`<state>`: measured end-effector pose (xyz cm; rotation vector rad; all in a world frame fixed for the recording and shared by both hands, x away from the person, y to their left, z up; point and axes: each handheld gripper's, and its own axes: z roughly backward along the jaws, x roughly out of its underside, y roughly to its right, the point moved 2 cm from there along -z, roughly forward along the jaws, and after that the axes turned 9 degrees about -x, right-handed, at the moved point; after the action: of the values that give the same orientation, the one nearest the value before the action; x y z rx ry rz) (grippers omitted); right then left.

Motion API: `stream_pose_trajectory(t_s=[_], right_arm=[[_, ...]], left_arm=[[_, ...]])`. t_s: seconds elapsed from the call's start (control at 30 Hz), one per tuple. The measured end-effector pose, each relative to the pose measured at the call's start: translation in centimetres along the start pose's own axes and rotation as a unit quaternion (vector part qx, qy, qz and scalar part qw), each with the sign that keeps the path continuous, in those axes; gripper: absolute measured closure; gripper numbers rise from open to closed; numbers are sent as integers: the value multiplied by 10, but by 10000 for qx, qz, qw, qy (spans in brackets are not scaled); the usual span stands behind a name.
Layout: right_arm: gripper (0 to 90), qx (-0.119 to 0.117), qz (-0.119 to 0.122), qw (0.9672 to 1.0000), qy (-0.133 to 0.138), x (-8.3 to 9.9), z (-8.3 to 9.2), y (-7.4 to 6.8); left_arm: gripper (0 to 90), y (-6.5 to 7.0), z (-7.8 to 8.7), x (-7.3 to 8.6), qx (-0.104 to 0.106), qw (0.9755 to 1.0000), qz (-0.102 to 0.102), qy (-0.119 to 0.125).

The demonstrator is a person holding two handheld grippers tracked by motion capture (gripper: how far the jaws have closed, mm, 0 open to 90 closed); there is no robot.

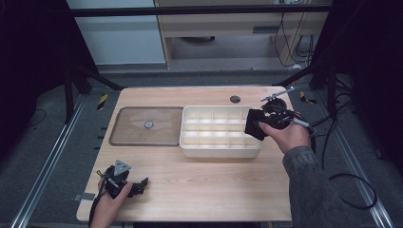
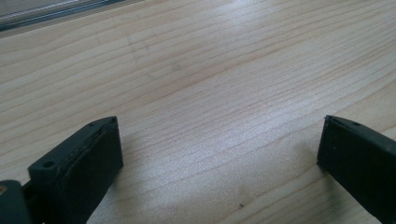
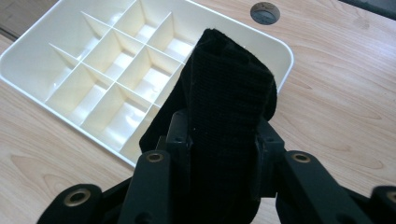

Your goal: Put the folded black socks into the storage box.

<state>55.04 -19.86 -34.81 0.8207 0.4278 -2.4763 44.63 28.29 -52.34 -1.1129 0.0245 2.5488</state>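
A white tray (image 1: 221, 152) divided into several compartments sits in the middle of the wooden table. My right gripper (image 1: 260, 124) hovers over the tray's right end, shut on a folded black cloth (image 1: 253, 126). In the right gripper view the black cloth (image 3: 229, 88) stands up between the jaws of my right gripper (image 3: 224, 140), above the tray (image 3: 28, 53) and its near right compartments. My left gripper (image 1: 139, 185) rests at the table's front left, held by a hand. In the left gripper view my left gripper (image 2: 219, 140) is open, with bare wood between its jaws.
A flat clear lid (image 1: 128, 118) with a small round knob (image 1: 148, 124) lies left of the tray. A grey cable grommet (image 1: 235, 99) is set in the table behind the tray. Cables trail on the floor to the right.
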Motion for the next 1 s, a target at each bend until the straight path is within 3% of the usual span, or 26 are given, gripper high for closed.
stream_pose_trajectory(t_s=[0.3,0.67,1.0], right_arm=[[667,101,112,9998,-152,1,-7,0],[667,297,307,9970,-643,3,-38,-5],[667,386,271,9956,-805,6,-52,0]], left_arm=[[0,0,0,0,10,10000,-7,-4],[0,0,0,0,10,10000,-11,-4],[0,0,0,0,10,10000,-11,-3]])
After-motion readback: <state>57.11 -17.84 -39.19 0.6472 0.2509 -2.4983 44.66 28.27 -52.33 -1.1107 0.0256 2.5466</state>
